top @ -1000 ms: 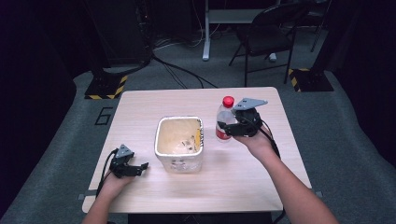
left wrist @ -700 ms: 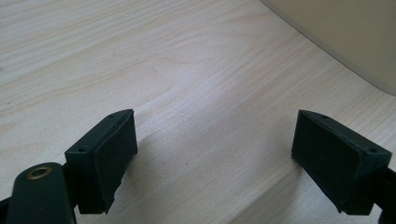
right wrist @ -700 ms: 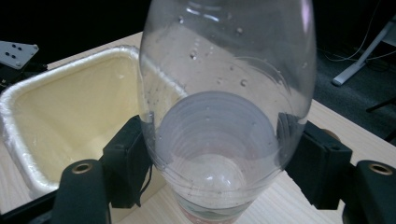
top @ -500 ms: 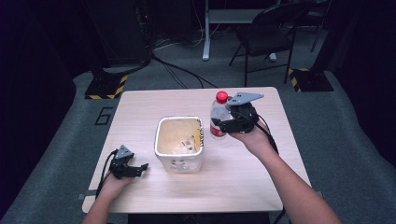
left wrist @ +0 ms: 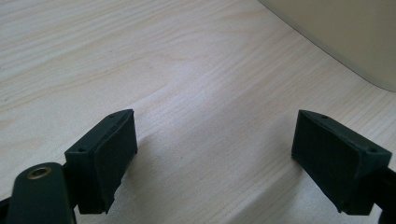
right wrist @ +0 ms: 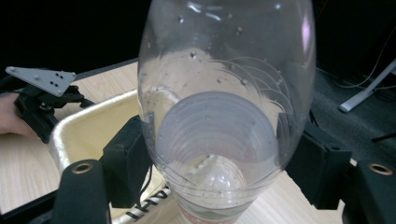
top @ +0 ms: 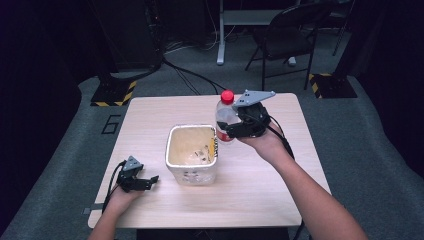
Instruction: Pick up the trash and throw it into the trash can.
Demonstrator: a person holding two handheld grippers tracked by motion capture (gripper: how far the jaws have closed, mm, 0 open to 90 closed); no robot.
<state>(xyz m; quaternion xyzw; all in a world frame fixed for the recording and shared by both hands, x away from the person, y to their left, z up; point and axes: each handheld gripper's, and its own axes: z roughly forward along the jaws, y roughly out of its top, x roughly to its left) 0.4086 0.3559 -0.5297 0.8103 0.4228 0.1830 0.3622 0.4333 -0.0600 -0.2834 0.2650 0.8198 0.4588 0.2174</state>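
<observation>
Right gripper (top: 231, 131) is clamped on a clear plastic bottle with a red cap (top: 224, 118), held just beside the cream square tub (top: 192, 155). Left gripper (top: 150, 181) rests on the light wooden table (top: 260, 185), jaws apart, holding nothing.

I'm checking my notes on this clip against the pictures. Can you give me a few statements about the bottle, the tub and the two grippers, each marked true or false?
1. The right gripper is clamped on the clear bottle. True.
2. The bottle's cap is blue. False: it is red.
3. The left gripper holds a spoon. False: its jaws are open and empty, over the table.
4. The cream tub stands upright between the two grippers. True.
</observation>
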